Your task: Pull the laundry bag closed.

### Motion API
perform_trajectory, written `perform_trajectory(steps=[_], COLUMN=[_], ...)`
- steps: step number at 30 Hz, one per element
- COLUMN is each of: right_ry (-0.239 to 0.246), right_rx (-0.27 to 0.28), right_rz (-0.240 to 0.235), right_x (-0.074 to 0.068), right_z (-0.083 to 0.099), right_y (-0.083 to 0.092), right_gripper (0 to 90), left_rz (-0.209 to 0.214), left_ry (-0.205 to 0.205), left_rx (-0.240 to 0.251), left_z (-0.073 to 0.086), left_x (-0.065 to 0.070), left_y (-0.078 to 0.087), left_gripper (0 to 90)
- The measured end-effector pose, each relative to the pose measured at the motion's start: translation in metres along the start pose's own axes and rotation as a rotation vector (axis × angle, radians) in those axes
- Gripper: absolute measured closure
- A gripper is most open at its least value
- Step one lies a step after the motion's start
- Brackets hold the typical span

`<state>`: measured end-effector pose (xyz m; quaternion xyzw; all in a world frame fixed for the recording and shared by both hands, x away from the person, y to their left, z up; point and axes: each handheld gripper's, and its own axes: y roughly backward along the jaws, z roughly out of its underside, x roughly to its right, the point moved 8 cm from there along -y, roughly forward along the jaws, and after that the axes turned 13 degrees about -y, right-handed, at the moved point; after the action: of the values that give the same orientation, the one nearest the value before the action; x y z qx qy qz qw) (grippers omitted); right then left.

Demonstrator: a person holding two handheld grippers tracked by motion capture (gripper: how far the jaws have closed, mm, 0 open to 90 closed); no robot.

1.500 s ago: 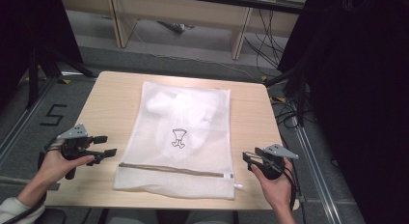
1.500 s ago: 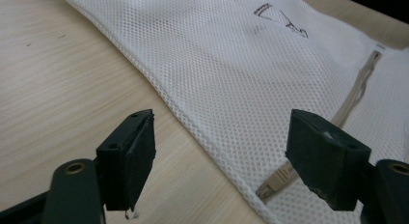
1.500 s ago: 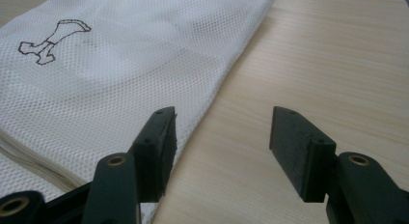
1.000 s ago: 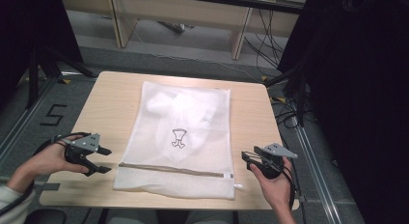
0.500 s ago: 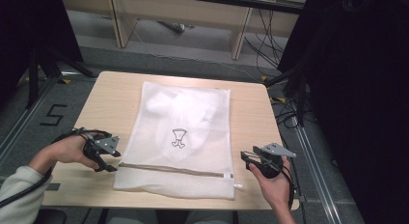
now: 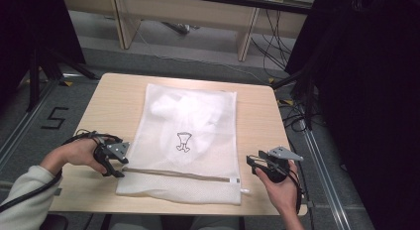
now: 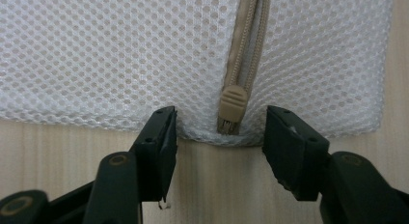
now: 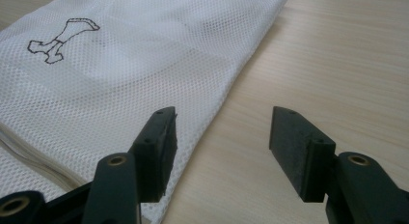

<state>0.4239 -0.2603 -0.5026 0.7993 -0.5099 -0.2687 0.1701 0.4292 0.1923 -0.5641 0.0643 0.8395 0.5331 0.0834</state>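
High view: white mesh bag lies mid-table, zip edge at 6 o'clock. Left gripper has moved in from 9 o'clock to the bag's near-left corner. Right gripper hasn't shifted, off bag's right edge at approx 4 o'clock.

Left gripper view: jaws wide apart, holding nothing, either side of tan zip pull.

Right gripper view: jaws wide apart, empty, over bag edge and bare wood.

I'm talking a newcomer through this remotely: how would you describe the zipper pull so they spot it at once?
Find the white mesh bag lying flat on the wooden table, then follow the tan zipper running near its front edge to the end by the left gripper. The zipper pull is a small ribbed beige tab between the open jaws, the only solid piece against the mesh.
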Motion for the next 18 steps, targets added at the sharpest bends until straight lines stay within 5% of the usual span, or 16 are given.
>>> perform_trajectory(steps=[6,13,18], right_ry=[-0.002,0.03,0.03], right_rx=[-0.003,0.01,0.008], right_rz=[0.009,0.018,0.016], right_x=[-0.0003,0.0014,0.0011], right_z=[-0.0003,-0.0019,-0.0018], right_y=[0.0008,0.0,0.0003], right_gripper=[43.9,44.0,44.4], left_rz=[-0.017,-0.031,-0.036], left_ry=[0.003,0.006,0.056], left_rx=[0.075,0.091,0.135], left_z=[0.0013,-0.0021,-0.0009], left_x=[-0.0001,-0.0012,-0.0033], left_y=[0.0004,-0.0009,-0.0013], left_gripper=[55.9,68.6,78.2])
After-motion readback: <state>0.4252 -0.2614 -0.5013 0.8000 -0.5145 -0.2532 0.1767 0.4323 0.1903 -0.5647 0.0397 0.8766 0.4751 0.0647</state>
